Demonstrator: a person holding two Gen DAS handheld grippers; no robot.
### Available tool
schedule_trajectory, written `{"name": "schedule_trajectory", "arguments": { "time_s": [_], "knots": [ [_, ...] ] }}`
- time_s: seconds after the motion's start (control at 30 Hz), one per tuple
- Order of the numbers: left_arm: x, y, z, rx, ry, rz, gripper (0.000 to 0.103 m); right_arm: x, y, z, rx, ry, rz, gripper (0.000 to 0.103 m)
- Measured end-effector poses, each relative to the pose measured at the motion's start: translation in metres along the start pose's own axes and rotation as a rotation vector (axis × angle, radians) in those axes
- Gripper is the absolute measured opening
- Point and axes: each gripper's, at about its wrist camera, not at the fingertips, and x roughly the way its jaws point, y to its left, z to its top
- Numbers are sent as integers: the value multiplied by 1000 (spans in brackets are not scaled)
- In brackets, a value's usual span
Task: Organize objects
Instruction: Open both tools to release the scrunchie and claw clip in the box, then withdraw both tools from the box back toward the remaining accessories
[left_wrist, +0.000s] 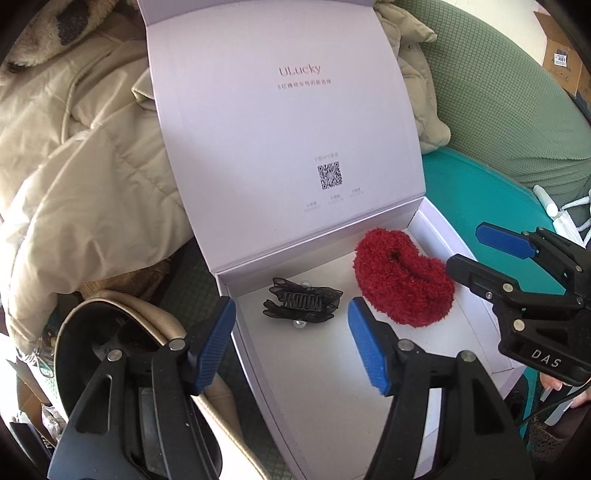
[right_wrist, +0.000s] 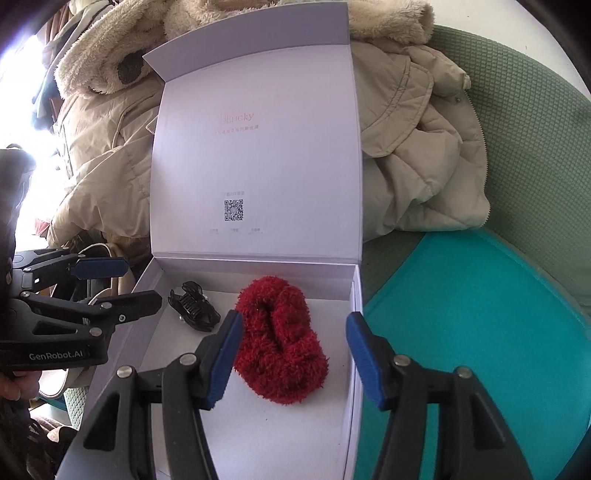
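An open white box (left_wrist: 314, 376) (right_wrist: 258, 271) lies on a sofa, its lid (left_wrist: 288, 129) (right_wrist: 258, 147) standing up at the back. Inside rest a black hair claw clip (left_wrist: 303, 301) (right_wrist: 194, 306) on the left and a fluffy red scrunchie (left_wrist: 406, 284) (right_wrist: 280, 339) on the right. My left gripper (left_wrist: 291, 317) (right_wrist: 140, 280) hovers open above the clip, its blue pads apart and touching nothing. My right gripper (right_wrist: 294, 319) (left_wrist: 467, 247) hovers open over the scrunchie, which lies loose on the box floor between and below the pads.
A beige padded coat (left_wrist: 92, 166) (right_wrist: 406, 147) is heaped behind and left of the box. A beige bag (left_wrist: 155, 314) sits against the box's left wall. To the right lie a teal cushion (right_wrist: 461, 314) and the green sofa back (left_wrist: 498, 92).
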Motion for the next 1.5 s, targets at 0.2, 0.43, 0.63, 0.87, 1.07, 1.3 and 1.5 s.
{"name": "schedule_trajectory", "arguments": {
  "time_s": [0.2, 0.43, 0.63, 0.87, 1.07, 1.3, 1.5],
  "knots": [
    [-25, -1, 2, -16, -23, 1, 62, -28, 3, 4, -3, -37, -11, 58],
    [-66, -3, -3, -30, -67, 10, 62, -64, 9, 5, -2, -83, -13, 58],
    [-98, -6, -11, -46, -98, 16, 62, -98, 16, 0, -8, -124, -14, 58],
    [-141, -12, -29, -58, -139, 19, 62, -141, 24, -10, -20, -173, -18, 58],
    [-186, -24, -50, -53, -196, 21, 62, -181, 30, -26, -22, -216, -25, 58],
    [-230, -40, -81, -56, -233, 16, 63, -224, 38, -53, -39, -238, -32, 58],
    [-253, -56, -110, -49, -247, 16, 64, -250, 42, -79, -50, -244, -34, 58]
  ]
}}
